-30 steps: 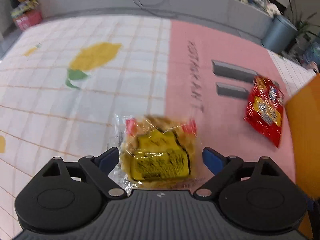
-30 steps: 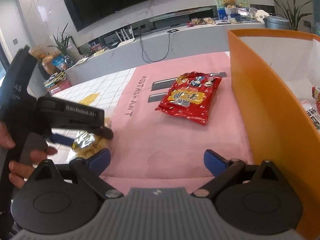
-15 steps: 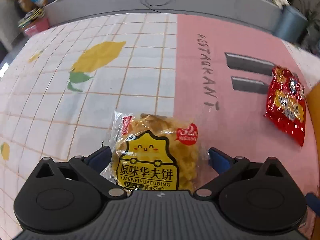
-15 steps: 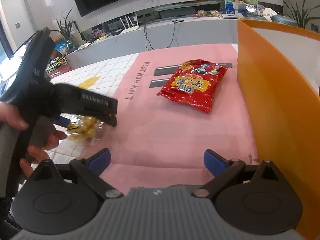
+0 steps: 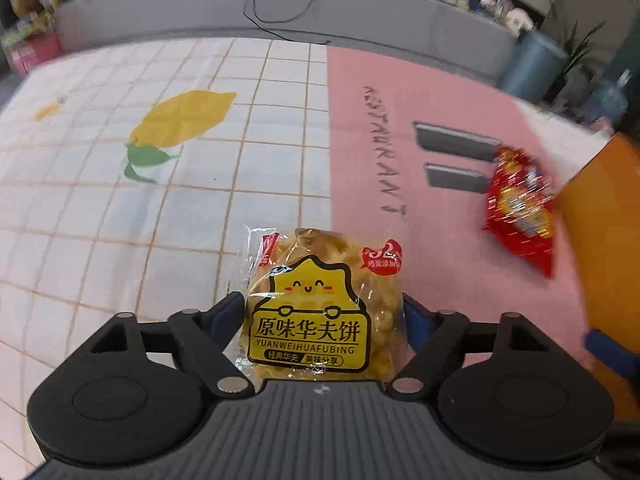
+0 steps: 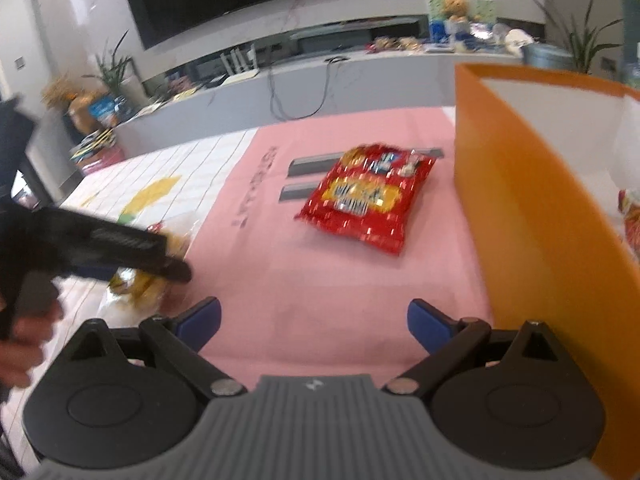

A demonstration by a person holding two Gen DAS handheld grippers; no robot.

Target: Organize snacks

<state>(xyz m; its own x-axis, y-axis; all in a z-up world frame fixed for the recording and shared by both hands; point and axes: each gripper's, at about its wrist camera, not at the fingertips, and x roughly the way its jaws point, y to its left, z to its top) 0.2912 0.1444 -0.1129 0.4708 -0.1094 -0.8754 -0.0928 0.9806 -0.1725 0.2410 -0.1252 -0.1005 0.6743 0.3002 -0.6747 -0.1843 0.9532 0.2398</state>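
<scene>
A clear pack of yellow waffle biscuits (image 5: 316, 312) lies where the checked cloth meets the pink mat (image 5: 432, 264). My left gripper (image 5: 320, 312) straddles it and its jaws are closing, with the blue pads (image 5: 230, 310) against the wrapper's two sides. The right wrist view shows that gripper (image 6: 120, 240) from the side, held by a hand (image 6: 24, 340). My right gripper (image 6: 314, 320) hovers open over the pink mat (image 6: 320, 272) with nothing between its fingers. A red snack bag (image 6: 366, 196) lies on the mat beside the orange box (image 6: 520, 200).
The orange box (image 5: 592, 240) stands at the right edge and holds another red packet (image 6: 630, 220). Beyond the table runs a grey counter (image 5: 280, 4) with a cable and clutter. A lemon print (image 5: 184, 120) marks the checked cloth.
My left gripper's jaws came in from wide open onto the sides of the waffle pack, which now sits deeper between the fingers. The right gripper stayed open, its view shifting slightly.
</scene>
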